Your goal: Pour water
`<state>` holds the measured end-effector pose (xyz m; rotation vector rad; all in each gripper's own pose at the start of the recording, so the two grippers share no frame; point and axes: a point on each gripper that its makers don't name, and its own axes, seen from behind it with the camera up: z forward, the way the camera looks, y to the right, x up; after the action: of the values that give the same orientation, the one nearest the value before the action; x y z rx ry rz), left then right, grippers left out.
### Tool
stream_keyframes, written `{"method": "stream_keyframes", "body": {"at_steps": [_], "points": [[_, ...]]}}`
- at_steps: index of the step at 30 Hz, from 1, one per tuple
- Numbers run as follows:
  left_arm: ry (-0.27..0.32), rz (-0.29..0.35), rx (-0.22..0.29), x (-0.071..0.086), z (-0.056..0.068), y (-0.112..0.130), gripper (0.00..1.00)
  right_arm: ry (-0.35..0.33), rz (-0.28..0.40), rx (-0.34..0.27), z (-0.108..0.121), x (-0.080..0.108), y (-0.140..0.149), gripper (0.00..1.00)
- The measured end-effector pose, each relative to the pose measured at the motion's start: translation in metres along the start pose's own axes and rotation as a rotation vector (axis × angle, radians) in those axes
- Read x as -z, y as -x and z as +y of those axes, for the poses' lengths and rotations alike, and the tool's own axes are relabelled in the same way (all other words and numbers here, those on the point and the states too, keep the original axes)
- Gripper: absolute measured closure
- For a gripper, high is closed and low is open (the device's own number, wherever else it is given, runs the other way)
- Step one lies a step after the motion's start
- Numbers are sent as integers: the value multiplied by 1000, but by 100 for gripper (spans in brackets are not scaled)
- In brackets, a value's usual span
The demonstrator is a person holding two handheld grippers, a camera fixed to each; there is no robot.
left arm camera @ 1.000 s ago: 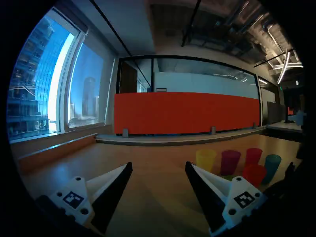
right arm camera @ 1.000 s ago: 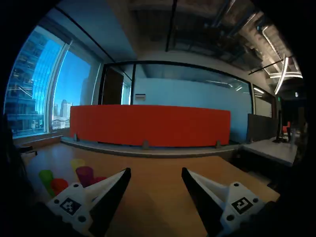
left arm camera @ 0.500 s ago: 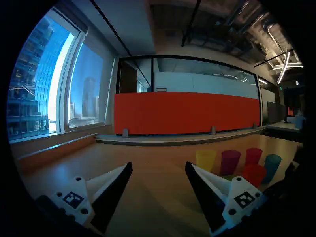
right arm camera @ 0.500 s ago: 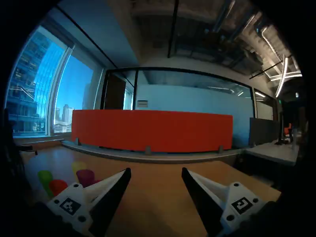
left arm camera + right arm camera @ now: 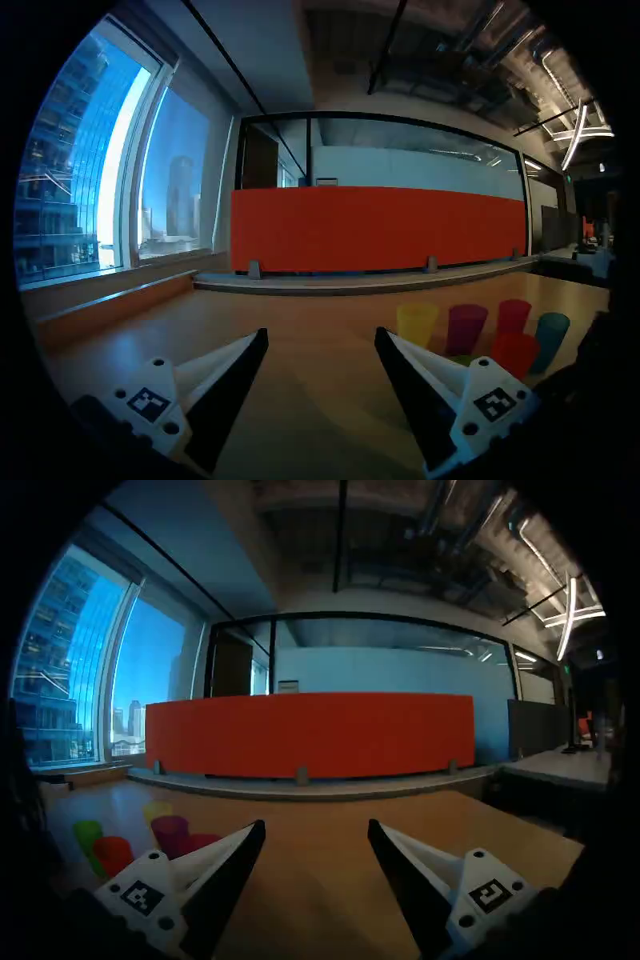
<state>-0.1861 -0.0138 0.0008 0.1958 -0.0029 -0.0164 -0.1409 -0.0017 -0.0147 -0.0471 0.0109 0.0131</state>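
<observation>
Several coloured plastic cups stand together on the wooden table (image 5: 320, 376). In the left gripper view a yellow cup (image 5: 417, 322), a purple cup (image 5: 466, 327), a red cup (image 5: 514, 315), a teal cup (image 5: 552, 339) and an orange-red cup (image 5: 516, 353) sit to the right, just beyond my right finger. My left gripper (image 5: 321, 340) is open and holds nothing. In the right gripper view a green cup (image 5: 86, 834), a red cup (image 5: 113, 854), a purple cup (image 5: 171, 834) and a yellow cup (image 5: 157, 810) sit at the lower left. My right gripper (image 5: 316, 832) is open and holds nothing.
A red partition (image 5: 376, 228) runs along the table's far edge, with a glass wall behind it. Tall windows (image 5: 88, 192) line the left side. Another desk (image 5: 560, 768) stands to the right past the table's edge.
The right gripper view has swung slightly, so the cups sit a little farther right and the partition higher in the picture. The left gripper has not moved.
</observation>
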Motion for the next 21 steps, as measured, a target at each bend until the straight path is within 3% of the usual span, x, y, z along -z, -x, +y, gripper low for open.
{"method": "stream_keyframes", "body": {"at_steps": [9, 21], "points": [[0, 0, 0, 1, -1, 0, 1, 20, -10, -46, 14, -1, 12, 1], [1, 0, 0, -2, 0, 0, 1, 31, -15, -33, 18, -2, 19, 1]]}}
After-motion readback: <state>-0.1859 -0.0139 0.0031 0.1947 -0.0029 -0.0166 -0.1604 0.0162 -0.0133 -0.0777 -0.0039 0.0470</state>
